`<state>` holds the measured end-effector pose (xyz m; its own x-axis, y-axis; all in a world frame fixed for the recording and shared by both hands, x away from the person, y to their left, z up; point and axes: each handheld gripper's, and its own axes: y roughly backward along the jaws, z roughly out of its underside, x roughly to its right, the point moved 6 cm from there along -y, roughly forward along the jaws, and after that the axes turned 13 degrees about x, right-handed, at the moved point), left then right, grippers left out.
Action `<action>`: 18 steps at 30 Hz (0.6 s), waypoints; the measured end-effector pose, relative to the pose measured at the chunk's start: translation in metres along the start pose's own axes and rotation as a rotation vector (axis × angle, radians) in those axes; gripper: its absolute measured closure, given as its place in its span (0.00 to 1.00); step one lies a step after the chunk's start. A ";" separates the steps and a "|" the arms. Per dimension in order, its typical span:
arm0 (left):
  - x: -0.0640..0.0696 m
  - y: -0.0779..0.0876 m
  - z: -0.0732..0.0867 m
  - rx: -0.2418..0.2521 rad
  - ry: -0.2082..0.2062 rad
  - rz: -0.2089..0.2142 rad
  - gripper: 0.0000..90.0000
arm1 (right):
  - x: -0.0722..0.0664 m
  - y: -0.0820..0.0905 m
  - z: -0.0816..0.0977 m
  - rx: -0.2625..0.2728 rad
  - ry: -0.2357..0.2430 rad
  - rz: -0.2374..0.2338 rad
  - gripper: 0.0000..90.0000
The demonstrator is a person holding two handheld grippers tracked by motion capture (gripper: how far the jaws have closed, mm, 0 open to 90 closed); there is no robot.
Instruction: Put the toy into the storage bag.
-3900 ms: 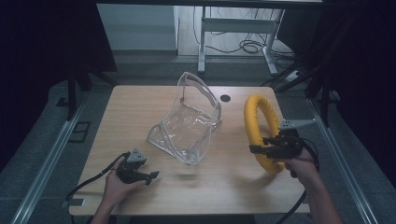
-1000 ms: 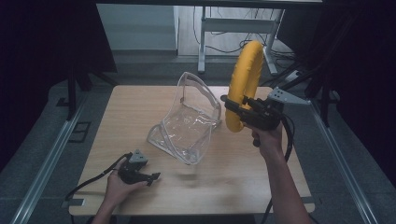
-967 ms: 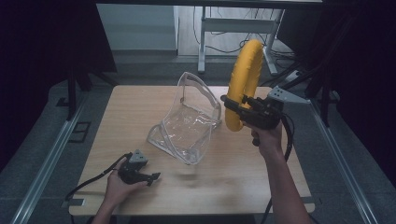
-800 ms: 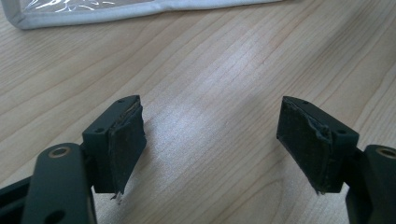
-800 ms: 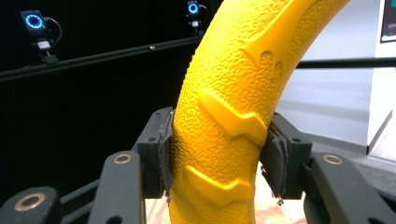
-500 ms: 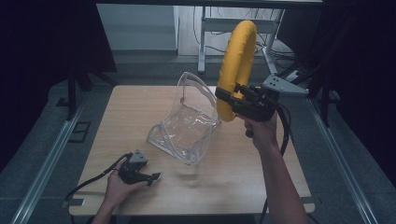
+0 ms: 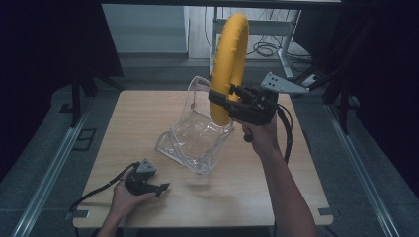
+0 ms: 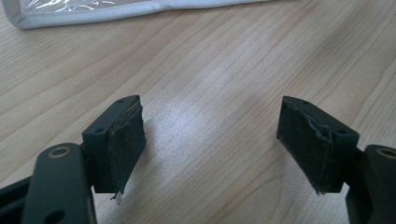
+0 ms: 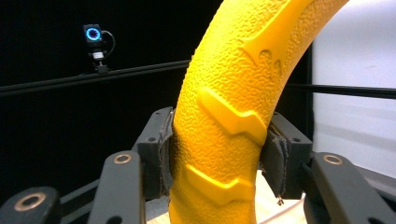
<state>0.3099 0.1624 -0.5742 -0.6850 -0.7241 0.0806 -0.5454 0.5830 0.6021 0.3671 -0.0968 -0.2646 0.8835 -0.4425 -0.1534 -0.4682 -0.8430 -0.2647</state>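
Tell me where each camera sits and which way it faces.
High view: above the near side, looking down on the table; both forearms show.
Left gripper view: on the left gripper, low over wood, open jaws.
Right gripper view: on the right gripper, level, jaws clamping the yellow ring.
Shared: high and left views show the clear bag.

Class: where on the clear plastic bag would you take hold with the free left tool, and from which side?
Grip the bag's raised white-edged rim at the near left side, coming in level from the left tool; the rim stands up as a thin edge, while the walls are slack film.
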 end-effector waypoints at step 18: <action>0.001 0.000 0.001 0.000 -0.002 0.002 0.26 | -0.013 -0.025 0.028 -0.025 -0.005 -0.029 0.55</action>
<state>0.3091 0.1623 -0.5746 -0.6869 -0.7223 0.0804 -0.5441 0.5844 0.6020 0.3672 -0.0615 -0.2830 0.8964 -0.4167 -0.1510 -0.4423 -0.8627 -0.2452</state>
